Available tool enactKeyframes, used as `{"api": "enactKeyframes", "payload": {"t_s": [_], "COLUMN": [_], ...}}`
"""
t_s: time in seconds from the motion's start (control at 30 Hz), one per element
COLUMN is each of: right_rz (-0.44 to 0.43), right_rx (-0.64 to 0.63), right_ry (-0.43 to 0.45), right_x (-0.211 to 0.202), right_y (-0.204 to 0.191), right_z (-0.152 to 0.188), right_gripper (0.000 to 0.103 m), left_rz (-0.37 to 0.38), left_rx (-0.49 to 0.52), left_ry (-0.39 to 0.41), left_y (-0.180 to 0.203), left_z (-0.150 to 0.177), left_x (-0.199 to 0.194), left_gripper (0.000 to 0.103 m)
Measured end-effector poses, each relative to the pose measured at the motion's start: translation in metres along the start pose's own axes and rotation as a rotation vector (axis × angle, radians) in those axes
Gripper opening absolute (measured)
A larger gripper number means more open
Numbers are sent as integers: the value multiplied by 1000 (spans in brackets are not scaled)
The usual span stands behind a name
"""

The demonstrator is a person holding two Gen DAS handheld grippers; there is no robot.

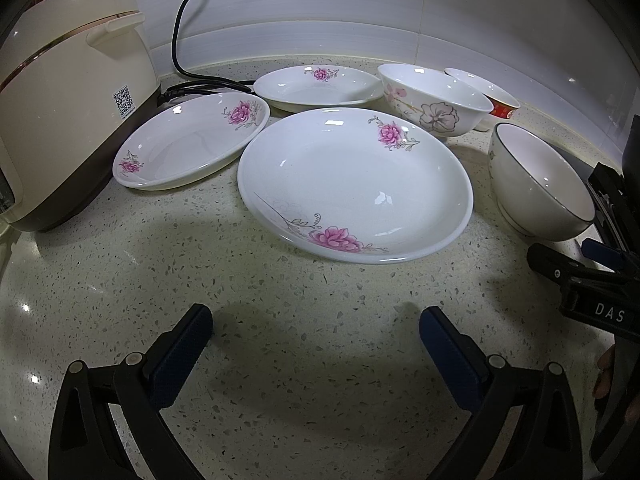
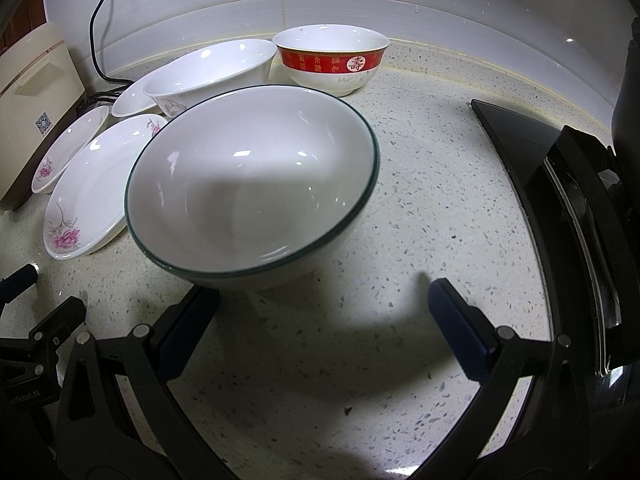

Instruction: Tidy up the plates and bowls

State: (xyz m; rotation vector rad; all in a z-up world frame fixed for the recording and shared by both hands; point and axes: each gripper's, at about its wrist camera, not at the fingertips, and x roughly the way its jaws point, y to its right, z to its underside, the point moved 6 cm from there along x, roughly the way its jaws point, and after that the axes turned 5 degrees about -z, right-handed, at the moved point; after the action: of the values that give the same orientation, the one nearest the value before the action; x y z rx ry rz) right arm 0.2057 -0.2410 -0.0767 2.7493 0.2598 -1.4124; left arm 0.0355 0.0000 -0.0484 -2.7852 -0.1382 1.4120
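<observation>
Three white plates with pink flowers lie on the speckled counter: a large plate (image 1: 352,184) in the middle, a second plate (image 1: 192,144) to its left and a third plate (image 1: 316,88) behind. My left gripper (image 1: 316,320) stands open over bare counter, short of the large plate. A green-rimmed white bowl (image 2: 252,184) sits just ahead of my open right gripper (image 2: 320,292), whose left finger (image 2: 196,312) is close to the bowl's near side. Behind it stand a red-banded bowl (image 2: 332,60) and a floral bowl (image 2: 212,72).
A cream rice cooker (image 1: 60,100) with a black cable (image 1: 180,40) stands at the left by the tiled wall. A black glass cooktop (image 2: 520,140) borders the counter on the right. The right gripper's black frame (image 1: 592,284) shows at the left wrist view's right edge.
</observation>
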Motion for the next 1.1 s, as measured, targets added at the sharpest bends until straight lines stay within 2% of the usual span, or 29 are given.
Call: {"api": "enactKeyframes", "payload": {"t_s": [0.33,0.5,0.6,0.7,0.87,0.93,1.03,1.1], "right_rz": [-2,-33,-83,-201,-252,-286,-345,-405], "right_rx": [-3,-44,-87,-53,-41,-32,-32,-39], "right_ry": [0,-26,-69,-80,56,74,52,12], "right_x": [0,-5,-10,-25,-68,-75,-74,-68], "right_y": [0,-4,-9,-11,-12,-18,-35,-50], "right_z": [0,4,9,10,-22,-38,-60,-73], "right_gripper": [103,103,103,103,103,103,103,103], "left_rz": [0,2,6,8,47,58,104,153], "left_rx": [0,-1,7,11,71,75,15,-114], "left_ry": [0,0,1,-4,-53,-56,-67,-97], "left_y": [0,0,1,0,-2,-5,-15,-36], "left_z": [0,0,0,1,-1,2,6,0], "left_x": [0,0,0,0,1,-2,-7,-7], "left_gripper": [103,103,103,103,103,103,103,103]}}
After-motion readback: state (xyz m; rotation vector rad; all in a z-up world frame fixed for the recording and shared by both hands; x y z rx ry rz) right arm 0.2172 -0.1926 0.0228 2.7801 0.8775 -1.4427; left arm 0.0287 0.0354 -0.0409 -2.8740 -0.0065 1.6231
